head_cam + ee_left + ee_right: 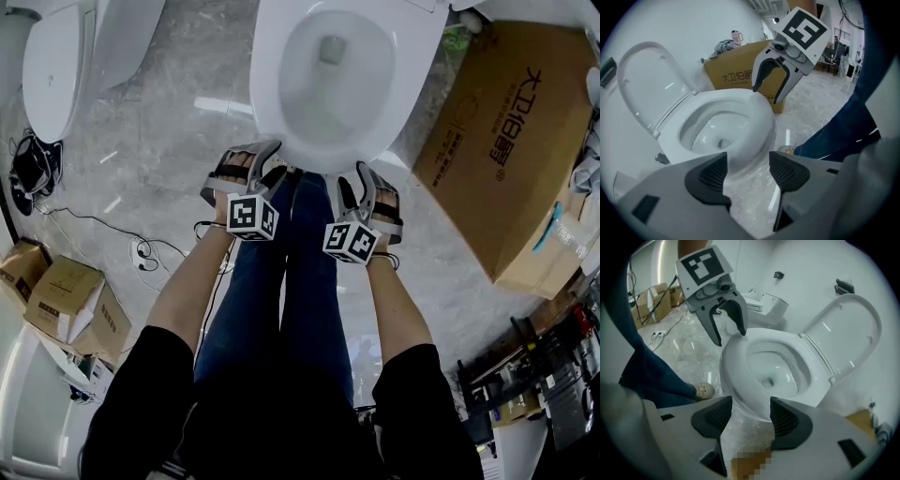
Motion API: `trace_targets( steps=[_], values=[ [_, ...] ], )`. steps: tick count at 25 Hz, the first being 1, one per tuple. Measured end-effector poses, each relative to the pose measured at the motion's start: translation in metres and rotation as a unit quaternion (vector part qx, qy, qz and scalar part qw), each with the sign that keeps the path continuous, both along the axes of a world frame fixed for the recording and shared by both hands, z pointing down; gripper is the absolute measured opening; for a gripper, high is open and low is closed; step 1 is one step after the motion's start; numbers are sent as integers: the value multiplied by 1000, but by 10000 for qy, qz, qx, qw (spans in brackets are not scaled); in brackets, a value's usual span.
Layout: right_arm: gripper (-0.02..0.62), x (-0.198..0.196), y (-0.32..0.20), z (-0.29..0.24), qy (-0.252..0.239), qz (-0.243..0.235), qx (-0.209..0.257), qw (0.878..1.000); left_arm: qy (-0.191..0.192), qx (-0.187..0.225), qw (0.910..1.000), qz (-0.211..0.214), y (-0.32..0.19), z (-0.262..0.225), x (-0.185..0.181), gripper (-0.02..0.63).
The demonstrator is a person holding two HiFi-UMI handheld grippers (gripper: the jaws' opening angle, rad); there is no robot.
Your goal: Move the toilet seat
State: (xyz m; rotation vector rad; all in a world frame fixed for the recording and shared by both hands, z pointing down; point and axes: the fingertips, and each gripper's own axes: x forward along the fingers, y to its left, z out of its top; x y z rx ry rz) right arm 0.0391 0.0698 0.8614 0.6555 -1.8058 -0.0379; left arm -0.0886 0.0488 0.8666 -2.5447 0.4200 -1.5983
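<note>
While the toilet seat stands raised, leaning back at the rear of the bowl, neither gripper has any hold on it. The left gripper and the right gripper hang side by side at the bowl's front rim, both tilted down toward it. The person's legs stand just behind them. Each gripper view shows its own 2 dark pads standing wide apart with nothing clamped. The front lip of the bowl sits in the gap beyond them, and I cannot tell whether any pad brushes it.

My reading is that this is the gap between steps. The seat is up and free, and the hands are low at the front, well apart from it. If the seat is meant to come down, that work is not yet begun.

That next move would call for lifting 1 gripper, or both, up and across the open bowl to the top edge of the seat ring. The jaws would need to straddle the thin ring and close squarely on it. The seat should then follow its hinge arc forward, lowered under control and not dropped onto the rim.
</note>
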Motion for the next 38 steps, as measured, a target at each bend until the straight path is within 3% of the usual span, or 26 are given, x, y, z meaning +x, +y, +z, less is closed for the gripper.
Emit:
trace_targets(
  steps=[5, 13, 17, 22, 33, 38],
  values=[
    [256, -1, -1, 8, 489, -544, 70, 9973, -190, 213, 9990, 330, -2, 5, 5, 273],
    [264, -9, -8, 11, 816, -1051, 88, 9911, -382, 430, 9967, 570, -3, 6, 4, 272],
    [264, -11, -8, 12, 845, -1108, 63, 9902, -432, 441, 9965, 560, -10, 7, 3, 276],
    [270, -10, -8, 12, 973, -1281, 97, 9869, -539, 556, 9925, 942, -10, 6, 8, 276],
    [276, -10, -11, -13, 894, -1377, -1, 9864, -456, 600, 9932, 886, -10, -11, 6, 276],
    [276, -9, -14, -33, 773, -1234, 111, 9893, -534, 889, 9883, 1119, -13, -24, 5, 276]
  ],
)
